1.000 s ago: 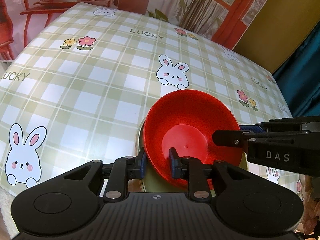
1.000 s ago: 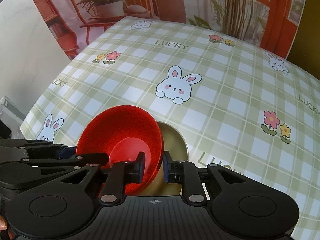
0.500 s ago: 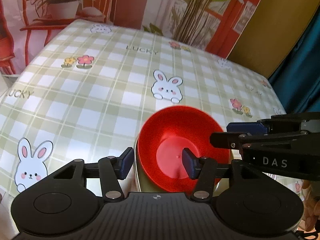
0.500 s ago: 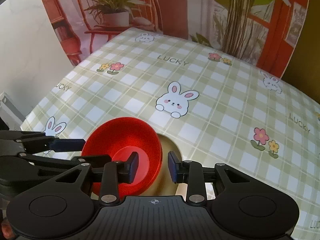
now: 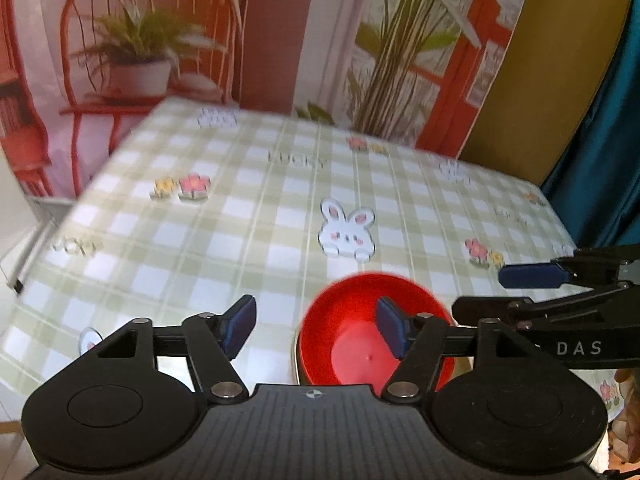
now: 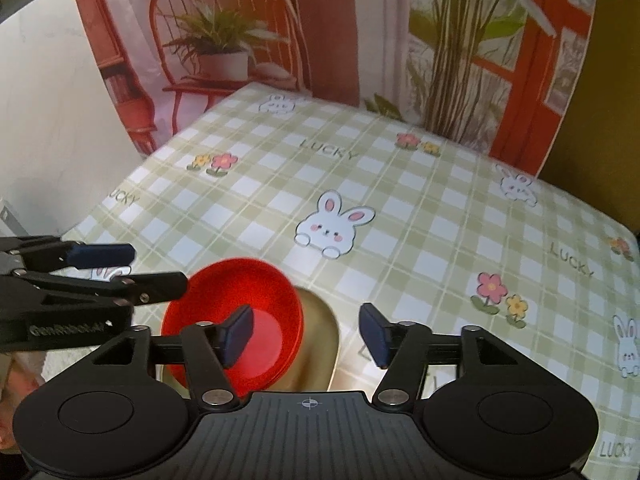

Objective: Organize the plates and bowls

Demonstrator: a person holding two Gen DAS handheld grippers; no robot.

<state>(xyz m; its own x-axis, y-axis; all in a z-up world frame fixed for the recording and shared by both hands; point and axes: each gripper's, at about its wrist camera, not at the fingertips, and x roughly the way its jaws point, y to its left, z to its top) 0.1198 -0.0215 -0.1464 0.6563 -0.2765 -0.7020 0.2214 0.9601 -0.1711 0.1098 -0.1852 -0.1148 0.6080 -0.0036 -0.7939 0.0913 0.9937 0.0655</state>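
1. Red bowl (image 6: 236, 312) sitting inside a gold-coloured dish (image 6: 320, 340), the pair near the 6 o'clock edge of the checked tablecloth (image 6: 400, 220); nested that way presumably because stacking is the point of organizing plates and bowls.
2. In the left wrist view only a thin pale rim showing at the bowl's 9 o'clock side, so whether the lower piece is a plate or a shallow bowl: cannot tell.
3. Left gripper (image 5: 316, 326) with jaws opening, nothing pressed between the pads; right pad (image 5: 390, 328) over the bowl's interior, left pad outside the rim at 9 o'clock, as if straddling the wall it was meant to pinch.
4. Right gripper (image 6: 306, 336) likewise opening and free of the bowl; left pad (image 6: 238, 332) above the red interior, the other over bare cloth at 3 o'clock beyond the gold rim.
5. Each tool visible in the other's view: right one entering at 3 o'clock of the left camera, left one at 9 o'clock of the right camera, flanking the stack from opposite sides.
6. Judgement: two-sided hold chosen to keep a wide, shallow bowl level; placement looks complete, bowl slightly off-centre toward 9 o'clock within the dish.
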